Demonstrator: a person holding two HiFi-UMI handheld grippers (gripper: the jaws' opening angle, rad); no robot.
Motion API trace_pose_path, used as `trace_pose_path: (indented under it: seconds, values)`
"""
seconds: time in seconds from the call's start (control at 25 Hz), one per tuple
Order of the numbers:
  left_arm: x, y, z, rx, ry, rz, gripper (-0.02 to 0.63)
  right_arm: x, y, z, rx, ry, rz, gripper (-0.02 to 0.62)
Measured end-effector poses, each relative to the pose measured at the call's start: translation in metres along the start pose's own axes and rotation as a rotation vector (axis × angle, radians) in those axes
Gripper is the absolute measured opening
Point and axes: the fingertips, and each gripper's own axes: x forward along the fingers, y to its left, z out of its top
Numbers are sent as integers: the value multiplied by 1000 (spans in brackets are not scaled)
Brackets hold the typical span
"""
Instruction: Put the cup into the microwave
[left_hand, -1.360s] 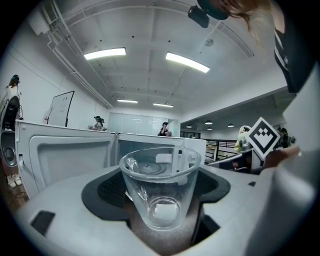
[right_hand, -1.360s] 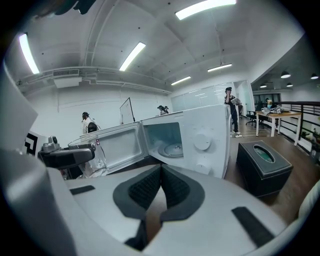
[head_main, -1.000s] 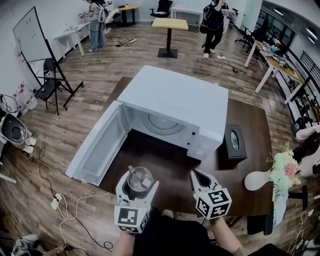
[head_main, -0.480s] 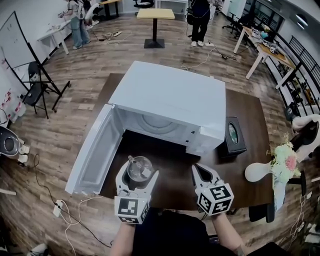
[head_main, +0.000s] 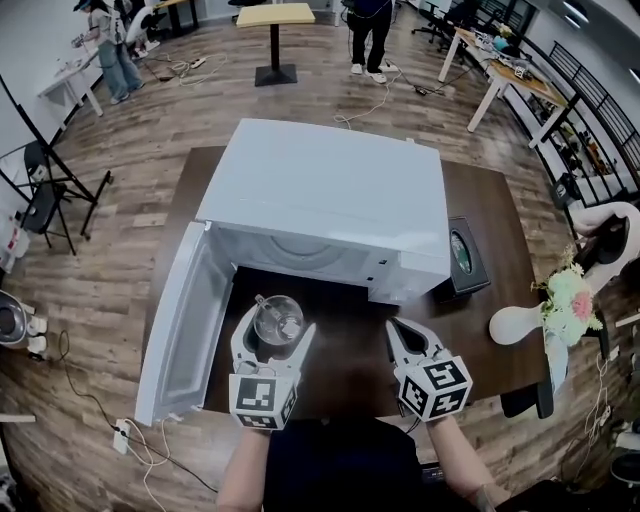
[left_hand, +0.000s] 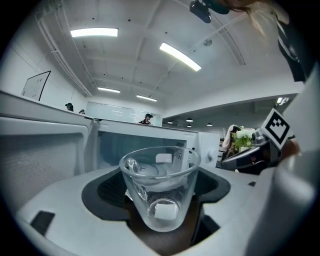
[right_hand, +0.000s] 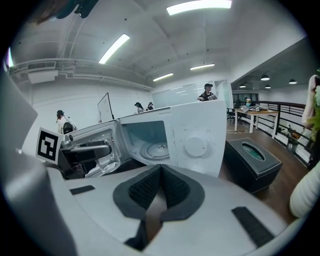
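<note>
- Currently the left gripper (head_main: 272, 338) grips the clear glass cup (left_hand: 160, 192) by its sides, jaws closed onto it, upright so the rim sits level for carrying.
- Cup is above the table (head_main: 500, 250), just in front of the open microwave (head_main: 320, 200), not inside yet.
- Door (head_main: 185, 320) is swung wide left, so entry looks free.
- Right gripper (right_hand: 159, 187) is pinched closed on nothing, parked beside, out of the path.

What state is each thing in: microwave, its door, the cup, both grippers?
microwave door: swung wide open.
microwave: nothing visible inside.
cup: upright, empty, held in front of the opening, not yet inside.
left gripper: shut on the cup.
right gripper: shut, empty.
</note>
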Motion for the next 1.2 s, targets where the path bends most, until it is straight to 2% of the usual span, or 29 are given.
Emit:
trace_pose_path:
  seconds: [0.64,1.2]
  values:
    - [77,46,-5,70,22,-86,390,25,7,-5,15,53,-92,-6]
    - [136,65,-6,129,9,-103,390,36,0,-13,7,95,-158,-6]
